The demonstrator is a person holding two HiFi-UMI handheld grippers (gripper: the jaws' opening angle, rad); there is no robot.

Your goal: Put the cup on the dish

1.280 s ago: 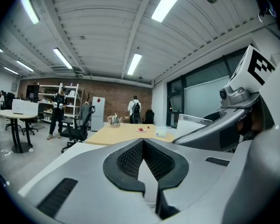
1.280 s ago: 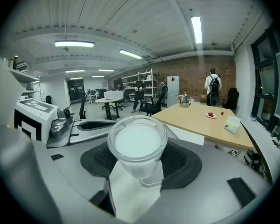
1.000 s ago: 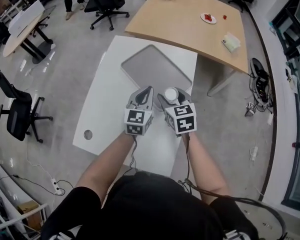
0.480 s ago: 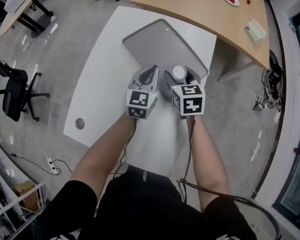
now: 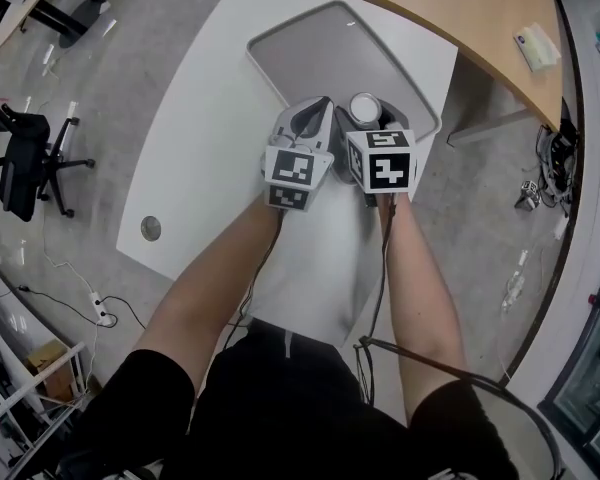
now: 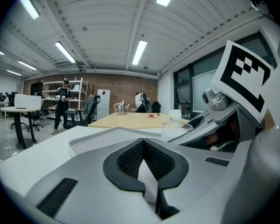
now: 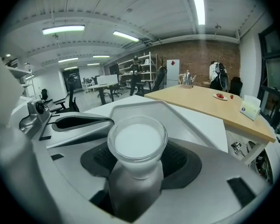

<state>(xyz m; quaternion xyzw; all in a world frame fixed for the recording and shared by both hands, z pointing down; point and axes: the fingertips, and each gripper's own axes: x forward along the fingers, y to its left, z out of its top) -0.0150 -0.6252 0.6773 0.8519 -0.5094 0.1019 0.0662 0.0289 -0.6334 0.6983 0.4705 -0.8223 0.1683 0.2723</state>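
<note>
Clamping a pale, translucent cup (image 7: pixel 137 141) by its body, the right gripper (image 7: pixel 137 161) has both jaws pressed against the cup's sides, with the cup upright and its rim rising above them. The head view places the cup at the near right edge of the grey dish (image 5: pixel 310 53); whether it touches the dish cannot be told. Just beside it, the left gripper (image 6: pixel 143 146) has its jaws closed tip to tip with nothing between them, and points toward the same near edge of the dish. The dish lies on a white table (image 5: pixel 210 148), which butts against a wooden table (image 5: pixel 460 18). A black office chair (image 5: pixel 25 168) stands well apart on the floor.
</note>
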